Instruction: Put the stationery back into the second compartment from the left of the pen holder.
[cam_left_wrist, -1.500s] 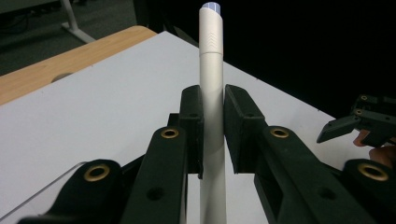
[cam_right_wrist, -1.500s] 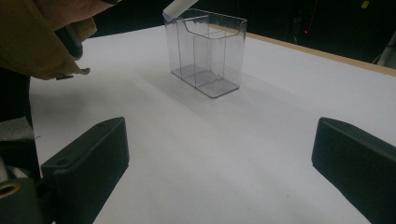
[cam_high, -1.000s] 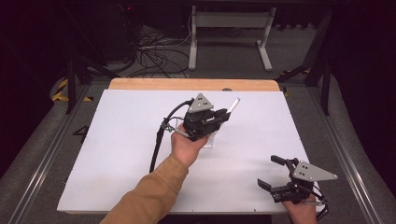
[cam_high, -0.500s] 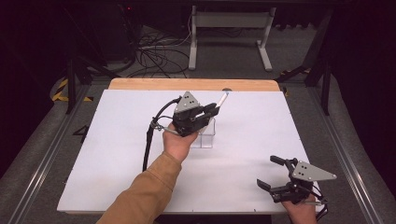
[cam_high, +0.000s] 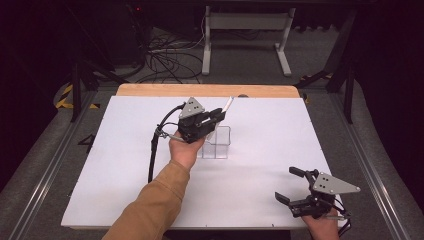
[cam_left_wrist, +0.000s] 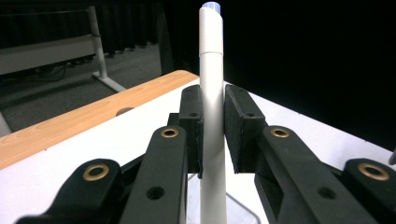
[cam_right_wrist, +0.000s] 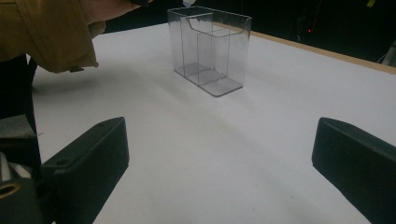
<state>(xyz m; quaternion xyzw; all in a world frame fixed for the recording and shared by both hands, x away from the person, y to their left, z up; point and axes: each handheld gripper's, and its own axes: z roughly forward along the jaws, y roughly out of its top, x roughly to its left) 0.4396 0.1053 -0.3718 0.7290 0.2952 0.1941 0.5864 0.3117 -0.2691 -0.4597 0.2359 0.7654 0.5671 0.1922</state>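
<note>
White marker (cam_left_wrist: 211, 93) sits clamped in the left claw (cam_high: 216, 114) above a clear holder (cam_high: 216, 142) (right claw (cam_high: 291, 186) gapes, empty).

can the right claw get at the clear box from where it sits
Probably yes: the right claw is open and holds nothing, with bare table between it and the box. The left claw, gripping a pen, hangs over the box.

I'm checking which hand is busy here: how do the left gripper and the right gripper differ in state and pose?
The left gripper is shut on a white marker; the right gripper stands open with nothing between its jaws. The left gripper is held up over the clear plastic holder near the table's middle; the right gripper sits low at the table's near right corner, apart from the holder. Both are black two-jaw tools topped by a grey plate, each held in a hand.
</note>
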